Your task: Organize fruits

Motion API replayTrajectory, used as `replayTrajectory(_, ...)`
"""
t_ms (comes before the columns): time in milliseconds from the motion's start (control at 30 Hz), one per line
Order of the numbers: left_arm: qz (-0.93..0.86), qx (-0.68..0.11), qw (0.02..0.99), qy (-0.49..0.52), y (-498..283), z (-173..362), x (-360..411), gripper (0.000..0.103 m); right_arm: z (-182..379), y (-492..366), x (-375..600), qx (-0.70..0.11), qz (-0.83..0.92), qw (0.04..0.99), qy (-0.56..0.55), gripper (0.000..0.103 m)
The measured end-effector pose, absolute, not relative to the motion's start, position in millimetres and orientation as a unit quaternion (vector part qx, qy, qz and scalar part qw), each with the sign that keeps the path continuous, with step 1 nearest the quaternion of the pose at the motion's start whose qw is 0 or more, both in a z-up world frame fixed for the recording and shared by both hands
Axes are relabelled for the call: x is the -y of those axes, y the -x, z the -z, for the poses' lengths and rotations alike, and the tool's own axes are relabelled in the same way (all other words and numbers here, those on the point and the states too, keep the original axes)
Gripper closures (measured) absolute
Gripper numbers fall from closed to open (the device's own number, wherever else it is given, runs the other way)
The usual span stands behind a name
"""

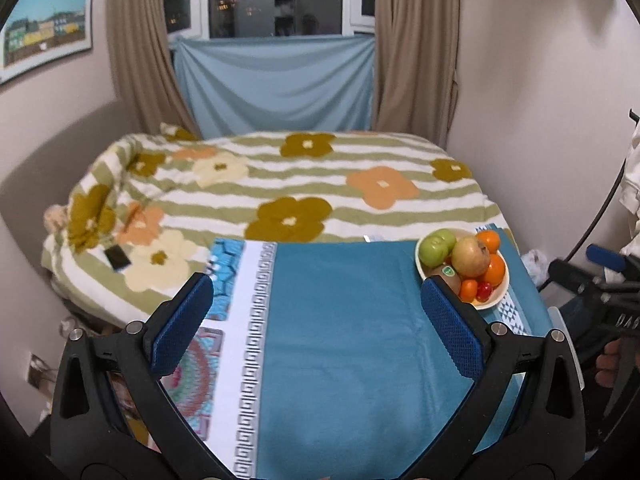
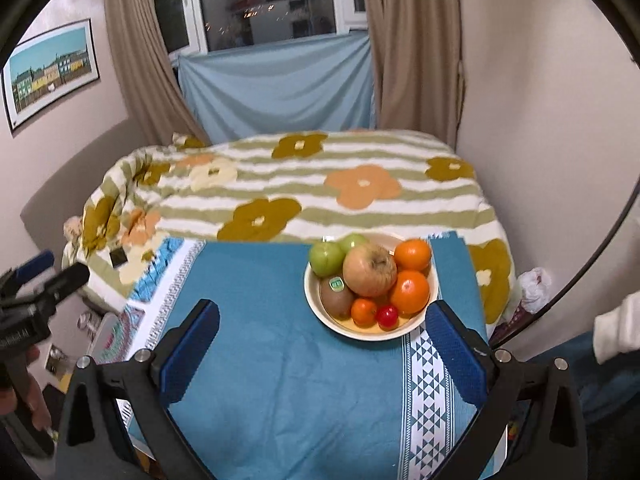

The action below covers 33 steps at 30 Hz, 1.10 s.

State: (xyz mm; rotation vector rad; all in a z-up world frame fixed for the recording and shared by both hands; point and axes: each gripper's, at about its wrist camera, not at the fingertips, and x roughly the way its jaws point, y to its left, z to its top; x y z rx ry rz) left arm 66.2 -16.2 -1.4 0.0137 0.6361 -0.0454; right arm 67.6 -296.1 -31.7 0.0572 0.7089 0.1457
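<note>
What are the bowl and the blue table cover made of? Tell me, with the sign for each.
Bowl: probably glazed ceramic, perhaps melamine; its smooth cream rim has a faint sheen. Table cover: woven fabric, matte; it shows soft creases and a white patterned band, likely cotton or similar.

Kiwi [image 1: 451,276] half hidden behind pad in left wrist view; patterned cloth [image 1: 196,376] blurred; small red fruit [image 2: 387,316] unidentifiable.
</note>
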Motion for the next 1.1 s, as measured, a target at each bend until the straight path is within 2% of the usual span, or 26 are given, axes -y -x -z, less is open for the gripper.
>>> replayTrajectory(467, 0.022, -0.268, 0.963, -0.017, -37, -12, 2, 0.0, 17, -46, 274, -0.318, -0.045, 0.947, -0.016, 0.0)
replayTrajectory(1100, 0.034, -0.264, 0.964, -0.02, -47, -13, 2, 0.0, 17, -49, 274, -0.312, -0.035, 0.949, -0.017, 0.0)
